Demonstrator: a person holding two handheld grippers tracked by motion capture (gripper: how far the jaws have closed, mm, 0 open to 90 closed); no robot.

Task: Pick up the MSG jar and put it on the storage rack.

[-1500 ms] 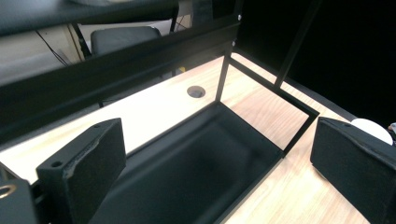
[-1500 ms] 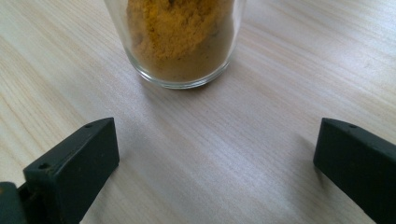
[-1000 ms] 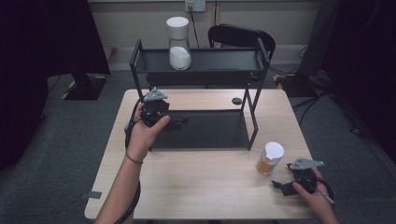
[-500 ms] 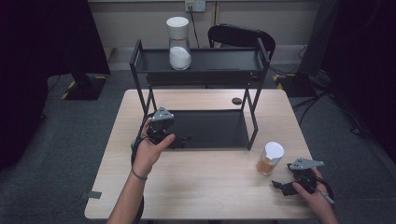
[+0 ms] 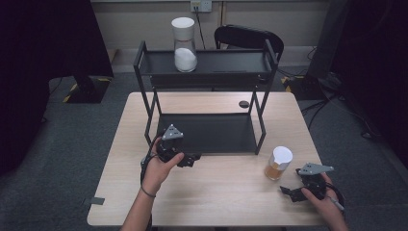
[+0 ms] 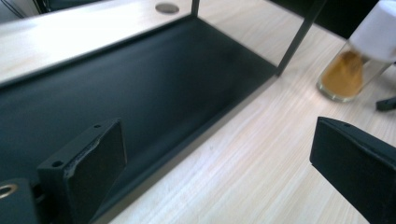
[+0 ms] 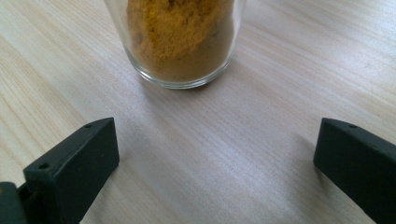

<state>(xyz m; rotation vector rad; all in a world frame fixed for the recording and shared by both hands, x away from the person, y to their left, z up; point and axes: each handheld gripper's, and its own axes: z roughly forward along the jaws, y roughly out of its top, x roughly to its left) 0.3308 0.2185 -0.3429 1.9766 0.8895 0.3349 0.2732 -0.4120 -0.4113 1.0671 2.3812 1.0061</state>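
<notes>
In the high view the right tongs (image 5: 294,191) sit at about 4 o'clock on the desk (image 5: 221,202), aimed at the orange-spice jar (image 5: 277,163) just beside them, likely lined up for a grasp. The left tongs (image 5: 190,160) rest at the front edge of the black rack (image 5: 207,134); a white-powder jar (image 5: 184,43) stands on its top shelf.

The left gripper view has its jaws wide apart over the rack's lower tray (image 6: 140,79); the spice jar (image 6: 348,70) is blurred at 2 o'clock.

In the right gripper view the jaws gape, empty, the jar (image 7: 180,39) at 12 o'clock, its lid cut off.

black rack (image 5: 207,132), orange-filled jar (image 5: 277,164) — white-lidded
</notes>
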